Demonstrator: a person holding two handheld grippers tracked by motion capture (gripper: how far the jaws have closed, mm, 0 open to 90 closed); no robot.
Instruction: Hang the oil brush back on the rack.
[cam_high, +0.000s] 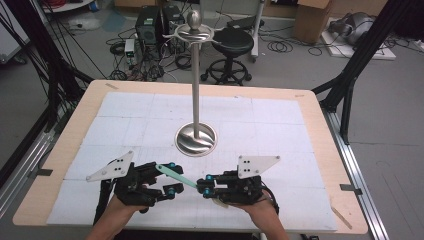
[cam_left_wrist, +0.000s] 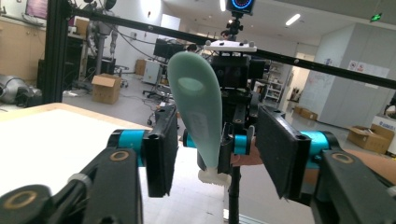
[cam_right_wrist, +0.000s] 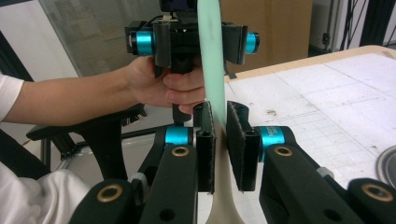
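Note:
A pale green utensil (cam_high: 176, 176) with a flat oval end and a hole in it hangs just above the white mat between my two grippers. My right gripper (cam_high: 204, 185) is shut on its lower handle (cam_right_wrist: 212, 56), near a white toothed part. The green oval end (cam_left_wrist: 196, 107) reaches in between the jaws of my left gripper (cam_high: 172, 177), which stand open and wide on either side of it without touching. In the right gripper view the left gripper (cam_right_wrist: 198, 39) faces me, held by a hand (cam_right_wrist: 154, 84).
A tall metal stand (cam_high: 195, 90) with a round base (cam_high: 196, 139) and hooked arms at the top rises mid-table, just beyond the grippers. A white gridded mat (cam_high: 125, 120) covers the wooden table. A stool, cables and boxes lie on the floor behind.

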